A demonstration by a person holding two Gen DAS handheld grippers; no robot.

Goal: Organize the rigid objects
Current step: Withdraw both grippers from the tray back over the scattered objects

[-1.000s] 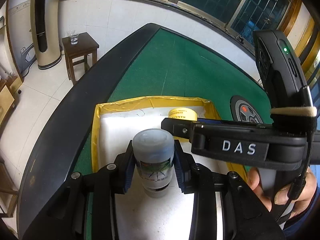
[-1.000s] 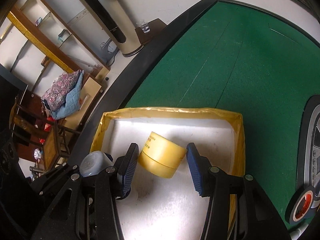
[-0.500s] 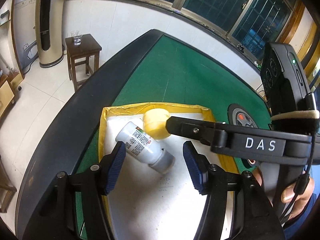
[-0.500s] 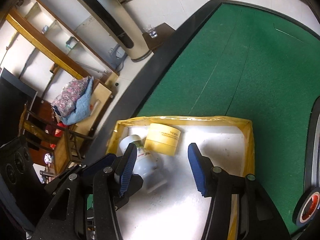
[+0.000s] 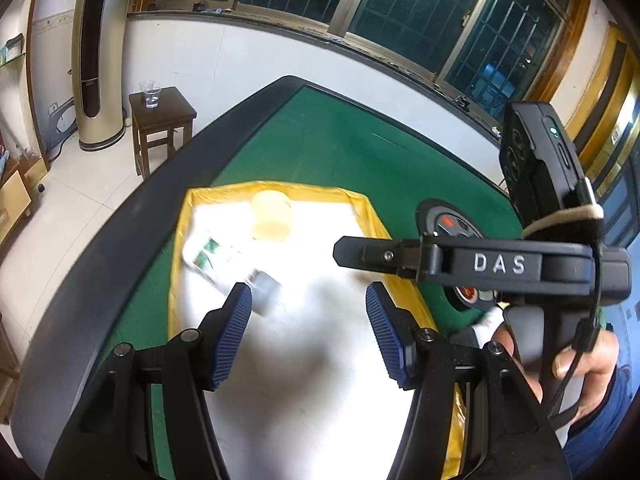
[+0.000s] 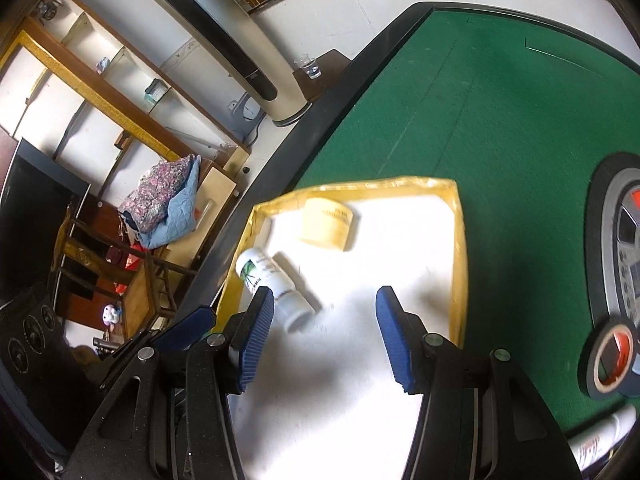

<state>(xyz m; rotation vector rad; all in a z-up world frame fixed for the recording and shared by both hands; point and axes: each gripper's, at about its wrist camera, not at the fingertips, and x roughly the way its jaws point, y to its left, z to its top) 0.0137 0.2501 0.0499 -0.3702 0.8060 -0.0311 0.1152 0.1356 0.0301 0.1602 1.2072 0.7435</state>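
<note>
A white bottle (image 5: 224,260) with a green label lies on its side in the yellow-rimmed white tray (image 5: 276,190), near the left wall; it also shows in the right wrist view (image 6: 276,286). A yellow jar (image 5: 272,216) sits at the tray's far side, also in the right wrist view (image 6: 328,226). My left gripper (image 5: 308,332) is open and empty above the tray, just behind the bottle. My right gripper (image 6: 324,336) is open and empty above the tray (image 6: 460,256).
The tray sits on a green felt table (image 5: 328,148) with a black rim (image 5: 120,248). A round grey device (image 6: 624,248) and a roll of tape (image 6: 612,360) lie right of the tray. A white tube (image 6: 596,436) lies near the front right.
My left gripper let go of the white bottle, which now lies on its side in the tray. Both grippers have pulled back and up from the tray.
</note>
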